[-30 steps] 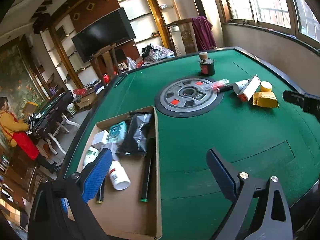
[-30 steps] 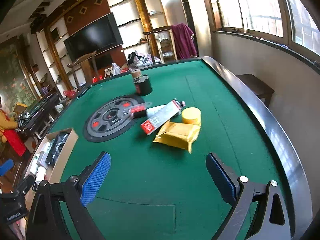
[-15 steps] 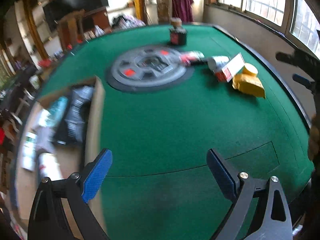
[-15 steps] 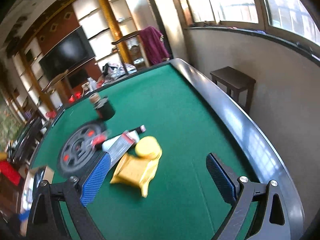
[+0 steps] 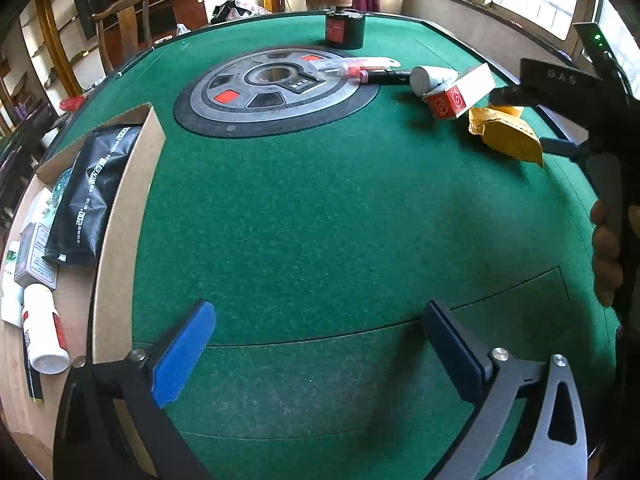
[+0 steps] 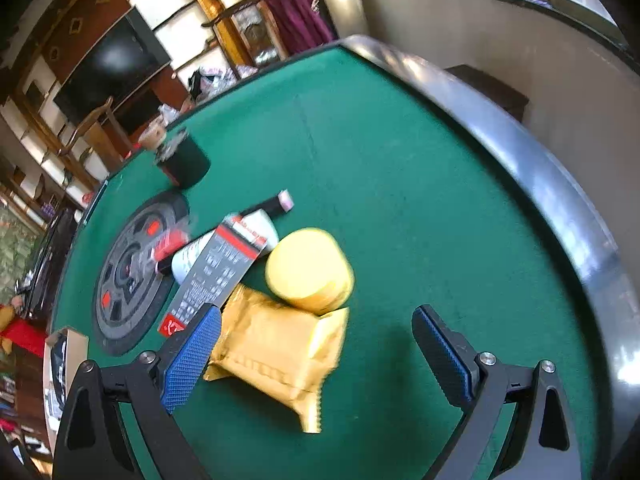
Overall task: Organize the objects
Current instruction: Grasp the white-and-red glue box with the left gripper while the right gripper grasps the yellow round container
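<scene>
Partly done. The box (image 5: 120, 216) at the left edge of the left view already holds a black pouch (image 5: 92, 192), a white bottle (image 5: 42, 332) and some small packs. Left on the desk (image 5: 320, 220), upper right of that view: gold pouch (image 6: 276, 344), yellow tub (image 6: 308, 268), red-ended carton (image 6: 216, 276), white tube (image 5: 432, 78), a dark pen-like stick (image 5: 384, 77), a clear packet (image 5: 340, 67) on the centre disc (image 5: 276, 88), and a dark jar (image 5: 344, 28) at the far edge.

My left tongs (image 5: 320, 356) point steeply down at bare felt, jaws opening, nothing between them. My right tongs (image 6: 316, 356) are apart, tilted down over the gold pouch, which lies between the pads with no clamp on it. I'd guess that pouch goes next.
</scene>
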A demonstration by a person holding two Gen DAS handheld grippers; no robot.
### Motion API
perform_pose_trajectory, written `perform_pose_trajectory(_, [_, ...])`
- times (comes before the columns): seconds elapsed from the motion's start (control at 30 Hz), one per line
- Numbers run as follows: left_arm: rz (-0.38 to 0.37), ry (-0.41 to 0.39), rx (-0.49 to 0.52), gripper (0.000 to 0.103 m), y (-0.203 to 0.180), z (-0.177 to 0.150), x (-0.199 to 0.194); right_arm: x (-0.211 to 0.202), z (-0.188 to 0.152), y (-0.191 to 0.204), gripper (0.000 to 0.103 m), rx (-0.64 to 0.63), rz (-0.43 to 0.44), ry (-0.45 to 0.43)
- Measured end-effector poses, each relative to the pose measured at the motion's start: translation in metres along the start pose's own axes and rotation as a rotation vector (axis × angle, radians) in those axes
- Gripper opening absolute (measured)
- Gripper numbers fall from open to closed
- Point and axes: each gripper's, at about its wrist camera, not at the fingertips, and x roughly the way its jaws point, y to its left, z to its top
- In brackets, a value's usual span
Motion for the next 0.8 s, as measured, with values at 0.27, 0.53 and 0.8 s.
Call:
perform_pose_trajectory(0.27, [-0.005, -0.013, 0.008, 0.103, 0.001, -0.001, -0.001, -0.009, -0.046, 0.047, 0.098, -0.280, 0.229, 0.139])
perform_pose_trajectory(0.53, [-0.003, -0.022, 0.006, 0.103, 0.001, -0.001, -0.001, -0.049, -0.035, 0.026, 0.098, -0.215, 0.212, -0.027])
perform_pose_trajectory(0.8, [-0.001, -0.024, 0.005, 0.103, 0.001, -0.002, -0.001, -0.030, 0.026, 0.040, 0.098, -0.148, 0.030, -0.176])
